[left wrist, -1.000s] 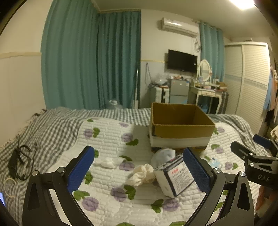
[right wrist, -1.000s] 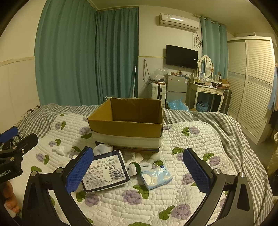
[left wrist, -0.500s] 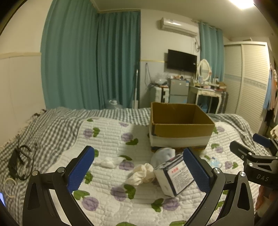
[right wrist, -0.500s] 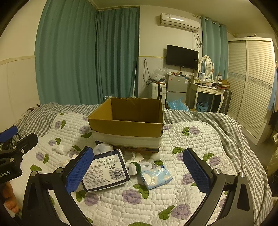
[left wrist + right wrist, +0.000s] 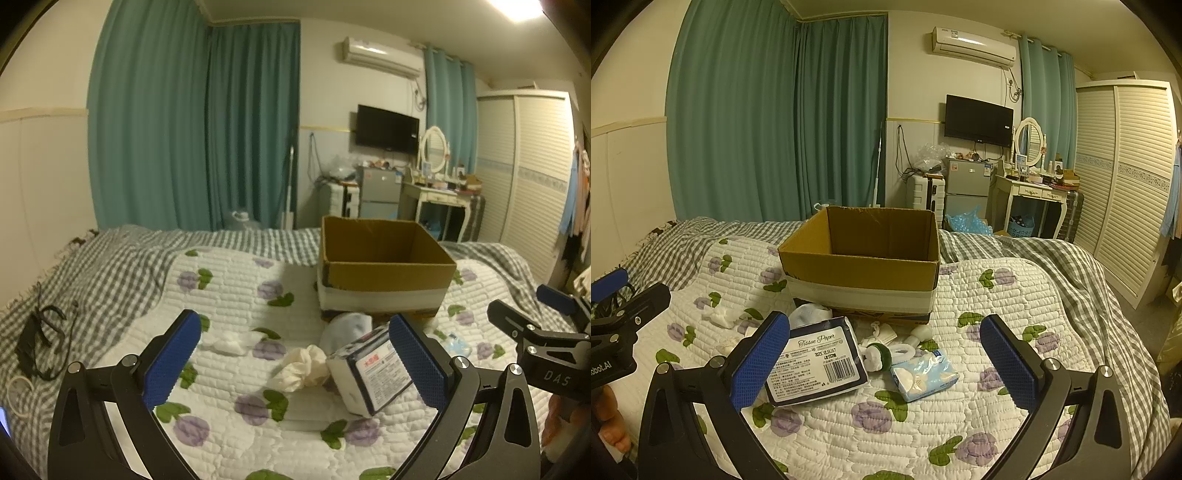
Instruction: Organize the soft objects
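Observation:
An open cardboard box point(image 5: 860, 258) stands on the quilted bed; it also shows in the left wrist view point(image 5: 384, 266). In front of it lie a dark tissue paper pack point(image 5: 816, 362), a light blue tissue packet point(image 5: 923, 374), a green and white soft toy point(image 5: 882, 354), a pale sock point(image 5: 809, 314) and small white cloths point(image 5: 720, 315). In the left wrist view I see the tissue pack point(image 5: 369, 373), a cream crumpled cloth point(image 5: 303, 369) and a white cloth point(image 5: 229, 341). My left gripper point(image 5: 295, 365) and right gripper point(image 5: 882, 365) are open and empty above the quilt.
Black cables point(image 5: 40, 339) lie at the bed's left edge. Beyond the bed stand teal curtains point(image 5: 775, 118), a small fridge point(image 5: 967, 188), a white dressing table point(image 5: 1034, 192) and a louvred wardrobe point(image 5: 1126, 184).
Both grippers have drifted only slightly; the objects on the bed lie as before.

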`<state>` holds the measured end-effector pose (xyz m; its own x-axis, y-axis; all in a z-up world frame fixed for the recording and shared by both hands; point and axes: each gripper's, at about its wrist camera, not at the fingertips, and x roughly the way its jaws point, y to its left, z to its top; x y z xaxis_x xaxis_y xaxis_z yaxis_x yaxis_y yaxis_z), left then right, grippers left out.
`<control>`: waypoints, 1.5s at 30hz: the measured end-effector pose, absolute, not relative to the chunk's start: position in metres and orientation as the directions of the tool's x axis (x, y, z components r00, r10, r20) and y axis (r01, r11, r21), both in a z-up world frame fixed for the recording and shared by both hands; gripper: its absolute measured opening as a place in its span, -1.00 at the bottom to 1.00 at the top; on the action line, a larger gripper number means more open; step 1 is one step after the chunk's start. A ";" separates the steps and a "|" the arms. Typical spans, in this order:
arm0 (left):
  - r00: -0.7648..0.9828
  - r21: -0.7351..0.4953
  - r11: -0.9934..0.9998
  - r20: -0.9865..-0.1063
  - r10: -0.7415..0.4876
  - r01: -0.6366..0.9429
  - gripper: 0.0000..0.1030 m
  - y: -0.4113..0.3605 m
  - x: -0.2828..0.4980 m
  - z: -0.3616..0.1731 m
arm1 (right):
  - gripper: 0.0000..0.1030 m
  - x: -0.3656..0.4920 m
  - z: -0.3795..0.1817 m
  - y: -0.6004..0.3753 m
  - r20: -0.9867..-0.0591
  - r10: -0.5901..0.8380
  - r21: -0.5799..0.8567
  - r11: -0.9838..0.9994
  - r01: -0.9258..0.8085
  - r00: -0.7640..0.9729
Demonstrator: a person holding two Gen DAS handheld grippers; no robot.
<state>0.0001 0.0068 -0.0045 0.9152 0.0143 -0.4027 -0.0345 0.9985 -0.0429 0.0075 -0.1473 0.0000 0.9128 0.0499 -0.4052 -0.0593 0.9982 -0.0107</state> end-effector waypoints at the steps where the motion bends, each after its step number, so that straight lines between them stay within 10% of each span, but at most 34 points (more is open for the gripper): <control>1: 0.915 -0.042 0.998 -0.403 0.016 -0.035 1.00 0.005 0.000 -0.005 | 1.00 0.008 0.000 -0.147 -0.405 0.050 -0.011 0.998 -0.059 0.913; 45: 0.886 -0.076 0.997 -0.463 -0.008 -0.031 1.00 0.033 0.008 -0.007 | 1.00 0.011 0.004 -0.125 -0.427 0.056 -0.071 0.993 -0.095 0.902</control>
